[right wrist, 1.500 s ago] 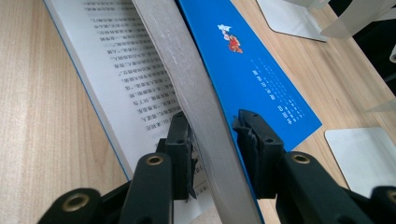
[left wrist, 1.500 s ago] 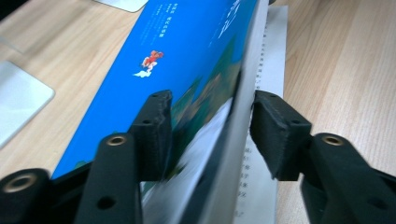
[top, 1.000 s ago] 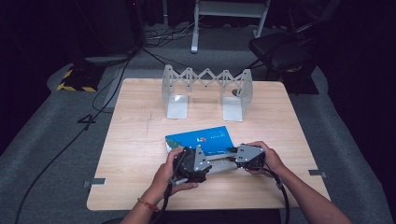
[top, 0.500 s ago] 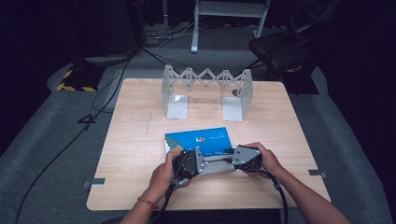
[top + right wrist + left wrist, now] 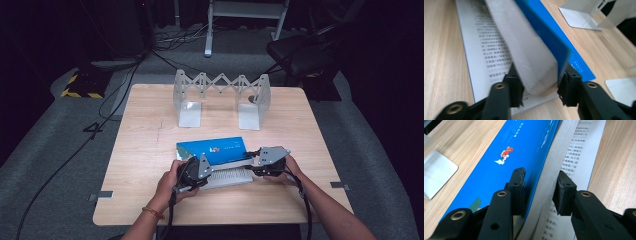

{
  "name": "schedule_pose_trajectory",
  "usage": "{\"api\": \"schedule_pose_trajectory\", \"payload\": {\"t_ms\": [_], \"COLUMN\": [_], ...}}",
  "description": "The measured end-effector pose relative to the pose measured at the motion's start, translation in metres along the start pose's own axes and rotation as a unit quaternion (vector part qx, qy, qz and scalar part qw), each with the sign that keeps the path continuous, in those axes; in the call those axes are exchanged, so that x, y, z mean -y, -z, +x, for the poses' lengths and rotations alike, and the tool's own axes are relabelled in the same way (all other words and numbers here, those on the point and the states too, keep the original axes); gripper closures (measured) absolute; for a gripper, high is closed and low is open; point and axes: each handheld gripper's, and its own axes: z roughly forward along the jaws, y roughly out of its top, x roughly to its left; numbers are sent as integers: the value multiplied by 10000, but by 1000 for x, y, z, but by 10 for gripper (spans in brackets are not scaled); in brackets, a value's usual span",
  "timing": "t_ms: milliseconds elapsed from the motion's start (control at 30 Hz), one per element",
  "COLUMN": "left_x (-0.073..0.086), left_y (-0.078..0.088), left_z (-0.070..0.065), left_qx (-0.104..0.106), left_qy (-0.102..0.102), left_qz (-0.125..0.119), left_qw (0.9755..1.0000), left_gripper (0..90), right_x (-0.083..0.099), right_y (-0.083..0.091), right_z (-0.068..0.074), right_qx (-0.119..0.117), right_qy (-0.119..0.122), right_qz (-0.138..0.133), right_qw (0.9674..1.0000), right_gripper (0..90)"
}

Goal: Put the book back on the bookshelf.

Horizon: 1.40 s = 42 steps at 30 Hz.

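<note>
A blue-covered book (image 5: 215, 148) lies on the wooden table (image 5: 145, 150), its cover and a thick block of pages lifted off a printed page (image 5: 227, 176). My left gripper (image 5: 207, 167) holds the book's left end. Its jaws have just been closing, and in the left gripper view (image 5: 540, 183) one pad presses the blue cover (image 5: 524, 145), the other the white page edges. My right gripper (image 5: 251, 165) is at the right end. Its jaws have just been opening a little, and the page block (image 5: 529, 52) still sits tight between them (image 5: 539, 80).
A folding metal rack (image 5: 220, 95) with two flat feet stands across the far middle of the table. A dark chair (image 5: 305, 55) and cables lie on the floor beyond. Bare wood stretches left and right of the book.
The left jaws have closed onto the cover and page block. Both hands have drifted slightly, and white pages now show below the blue cover.
</note>
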Motion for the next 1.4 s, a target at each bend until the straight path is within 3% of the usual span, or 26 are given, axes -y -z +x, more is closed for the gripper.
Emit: {"api": "schedule_pose_trajectory", "payload": {"t_ms": [100,300,433,467,533,700,833,967,1100,1233,1400], "left_x": [3,-6,-12,-14,-19,-32,-32,-29,-30,-31,-36], "left_y": [5,8,5,4,4,-3,-6,-6,-6,-7,-10], "left_z": [4,7,4,2,-2,-18,-20,-18,-19,-19,-19], "left_qx": [98,355,324,261,350,141,22,-40,-55,3,27], "left_qy": [4,19,26,84,191,32,55,50,7,131,43], "left_qz": [-206,-605,-629,-634,-727,-466,-371,-352,-341,-439,-436], "left_qw": [9997,9975,9975,9976,9966,9988,9993,9994,9994,9990,9990], "left_gripper": [649,641,620,603,558,416,438,593,609,583,605], "right_x": [-8,-16,-15,-14,-16,-20,-23,-24,-25,-26,-27], "right_y": [6,33,43,44,45,45,45,44,44,44,44], "right_z": [7,9,8,8,8,11,13,14,14,14,14], "right_qx": [18,91,161,157,172,195,224,229,237,233,231], "right_qy": [299,313,299,269,266,249,252,252,218,209,210], "right_qz": [101,-9,40,58,104,161,226,288,314,338,361], "right_qw": [9995,9995,9994,9995,9994,9994,9992,9990,9990,9989,9989], "right_gripper": [657,703,711,711,712,715,713,711,709,709,710]}}
